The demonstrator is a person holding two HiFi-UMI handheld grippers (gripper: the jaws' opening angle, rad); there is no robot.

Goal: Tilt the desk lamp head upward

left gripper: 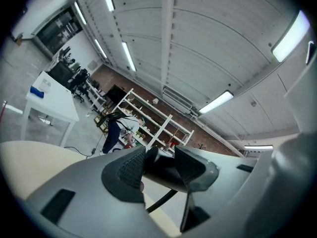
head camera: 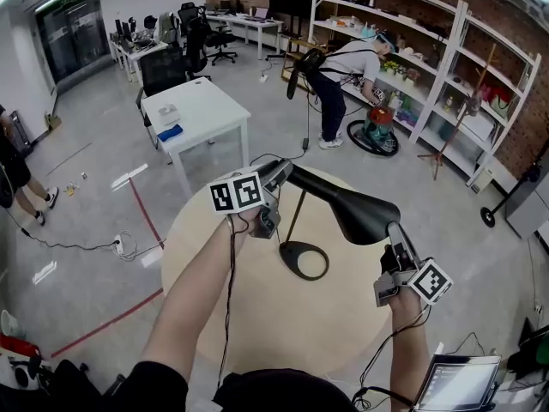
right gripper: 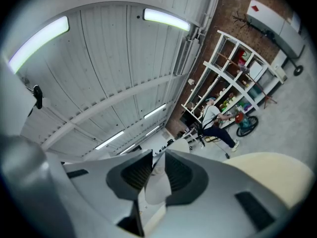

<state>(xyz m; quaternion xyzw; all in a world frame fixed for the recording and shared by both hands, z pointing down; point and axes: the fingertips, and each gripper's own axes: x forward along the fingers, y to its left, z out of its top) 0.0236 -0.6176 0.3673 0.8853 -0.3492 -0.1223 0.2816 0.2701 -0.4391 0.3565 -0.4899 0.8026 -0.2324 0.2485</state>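
A black desk lamp stands on the round beige table [head camera: 206, 273]. Its oval base [head camera: 304, 260] sits mid-table, and a thin stem rises to a horizontal arm ending in the cone-shaped head [head camera: 364, 215]. My left gripper [head camera: 270, 187] is shut on the arm's near end by the joint. In the left gripper view the black arm [left gripper: 166, 175] is pinched between the left gripper's [left gripper: 158, 165] pads. My right gripper [head camera: 396, 237] is at the head's right end, below its rim. The right gripper view shows a pale edge of the lamp head [right gripper: 157, 190] clamped in the right gripper [right gripper: 156, 175].
A white desk [head camera: 202, 110] and office chairs stand beyond the table. A person [head camera: 343, 67] bends at the white shelves [head camera: 429, 50] at the back right. A laptop [head camera: 459, 383] sits at the lower right. Red tape [head camera: 146, 217] and cables lie on the floor.
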